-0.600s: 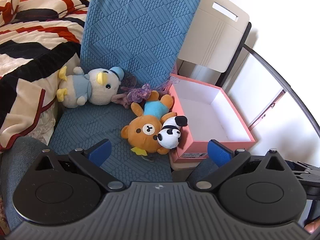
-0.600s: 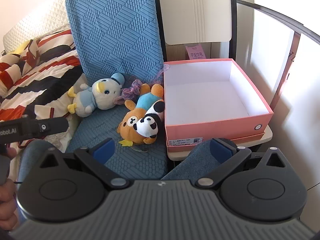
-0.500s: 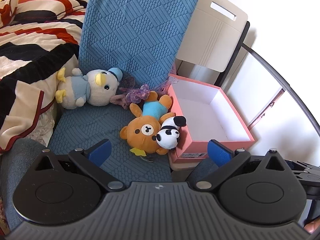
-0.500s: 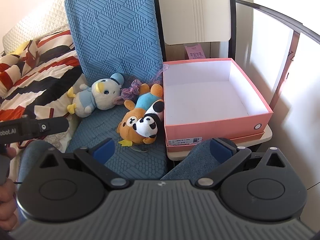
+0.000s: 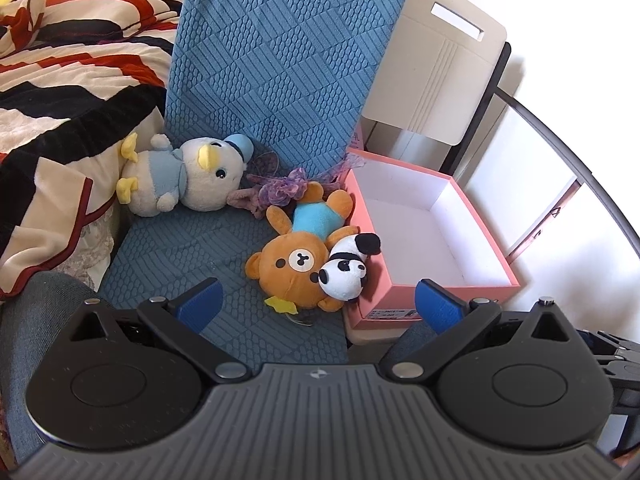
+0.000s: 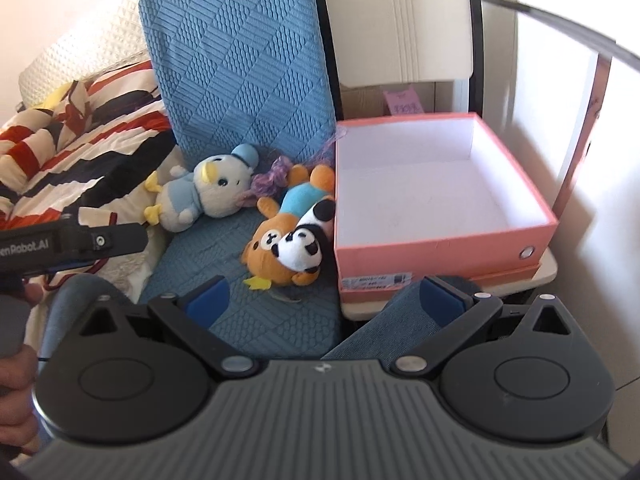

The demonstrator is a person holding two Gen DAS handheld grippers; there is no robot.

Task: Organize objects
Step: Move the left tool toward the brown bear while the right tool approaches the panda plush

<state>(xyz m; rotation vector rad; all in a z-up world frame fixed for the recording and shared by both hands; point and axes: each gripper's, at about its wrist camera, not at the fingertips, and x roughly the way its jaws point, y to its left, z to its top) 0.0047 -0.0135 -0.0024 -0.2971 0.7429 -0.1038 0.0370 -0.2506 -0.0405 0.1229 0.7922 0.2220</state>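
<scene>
Left wrist view: left gripper (image 5: 318,300) and right gripper (image 6: 326,294) both spread wide, empty, panda plush (image 5: 346,268) at frame center leaning on bear plush (image 5: 298,256) beside empty pink box (image 5: 476,224); grabbing one may drag the other.

Left gripper (image 5: 318,298) moved slightly forward and toward left: bear plush (image 5: 298,258), panda plush (image 5: 346,272) and duck plush (image 5: 192,180) sit slightly lower in left wrist view, pink box (image 5: 496,290) shifted toward right. Right gripper (image 6: 324,296) tilted a little: pink box (image 6: 440,254) appears lower and rotated, right wrist view slightly blurred by motion.
</scene>
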